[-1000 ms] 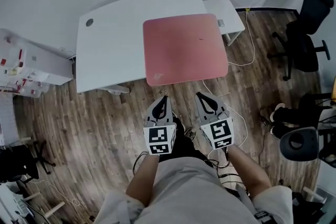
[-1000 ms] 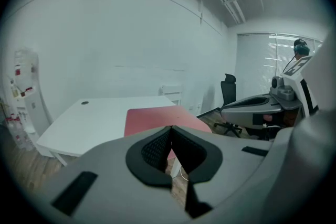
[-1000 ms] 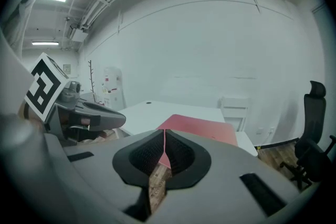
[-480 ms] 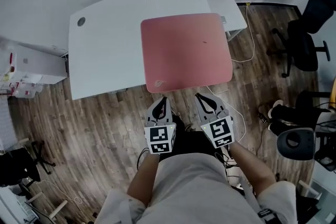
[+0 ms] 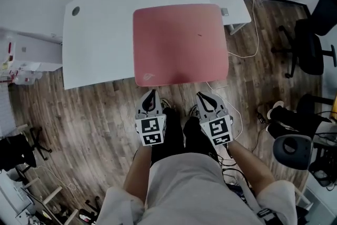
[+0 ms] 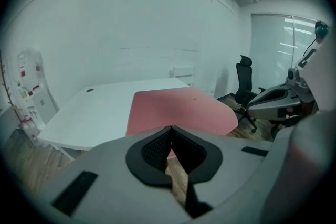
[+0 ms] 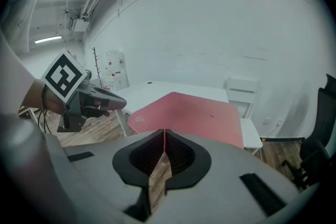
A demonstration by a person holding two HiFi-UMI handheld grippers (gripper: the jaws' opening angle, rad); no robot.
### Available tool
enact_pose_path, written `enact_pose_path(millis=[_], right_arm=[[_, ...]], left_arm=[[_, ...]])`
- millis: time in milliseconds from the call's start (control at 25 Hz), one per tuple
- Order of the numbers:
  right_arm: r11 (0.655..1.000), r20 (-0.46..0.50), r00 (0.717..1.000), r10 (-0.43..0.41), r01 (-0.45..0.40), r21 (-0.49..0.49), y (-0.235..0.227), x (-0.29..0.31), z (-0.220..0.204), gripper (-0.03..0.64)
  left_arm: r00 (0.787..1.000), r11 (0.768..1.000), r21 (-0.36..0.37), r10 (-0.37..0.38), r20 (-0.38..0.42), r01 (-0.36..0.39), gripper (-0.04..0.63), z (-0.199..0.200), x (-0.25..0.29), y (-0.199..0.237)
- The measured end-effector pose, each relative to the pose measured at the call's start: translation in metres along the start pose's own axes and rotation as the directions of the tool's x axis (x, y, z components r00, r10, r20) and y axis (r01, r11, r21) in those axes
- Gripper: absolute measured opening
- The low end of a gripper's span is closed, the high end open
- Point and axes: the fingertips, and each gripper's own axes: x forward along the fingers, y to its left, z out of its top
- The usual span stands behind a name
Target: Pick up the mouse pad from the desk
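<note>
Both grippers are sitting closed and empty. Left gripper [image 5: 151, 93]: in its own view the jaws are meeting tip to tip, with only wood floor [image 5: 100, 113] showing behind the tips. Right gripper [image 5: 202, 95]: same, jaws together and nothing between them.

The mouse pad [image 5: 179, 42] is lying flat on the white desk [image 5: 100, 29], pink, covering the desk's right part. I'm judging that it's hanging slightly past the desk's near edge and right edge. In the left gripper view, floor is showing under its near right corner.

Key relation: the pad is lying straight ahead of both grippers. Both are hovering over the floor just short of the pad's near edge, not touching it, and pointing toward it.

The long axis is running left-right across the person, I'd say, though the pad is close to square. So a long edge is facing both grippers.

The left gripper is lining up with the near left corner, by the logo [image 5: 149, 77]. The right gripper is lining up with the near edge, right of middle. Neither is clearly nearer, the left maybe by a shade.

My read on the next move: the jaws are needing to open first, and the overhanging near edge is looking like the place to pinch. The pad is thin and probably floppy, so a one-corner grab is risking sag. Two grips spread along that edge should be carrying it flatter.
</note>
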Motion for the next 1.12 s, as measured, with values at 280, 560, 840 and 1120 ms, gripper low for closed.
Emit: enact_pose_path(millis=[280, 560, 840, 1120], right_arm=[[0.995, -0.004, 0.999, -0.036, 0.036, -0.089, -0.034, 0.000, -0.024, 0.040], [0.976, -0.038, 0.995, -0.093, 0.084, -0.199, -0.052, 0.014, -0.050, 0.040], [0.957, -0.087, 0.989, -0.121, 0.093, -0.274, -0.056, 0.041, -0.072, 0.041], [0.897, -0.163, 0.967, -0.197, 0.110, -0.427, -0.072, 0.052, -0.101, 0.122]], left_arm=[[0.995, 0.995, 0.012, 0.096, -0.018, -0.096, 0.011, -0.020, 0.009, 0.006], [0.992, 0.989, 0.098, 0.115, -0.061, -0.108, 0.011, -0.050, 0.021, 0.006], [0.984, 0.954, 0.277, 0.150, -0.097, -0.118, 0.011, -0.087, 0.037, 0.014], [0.980, 0.878, 0.469, 0.168, -0.110, -0.098, 0.015, -0.096, 0.053, 0.020]])
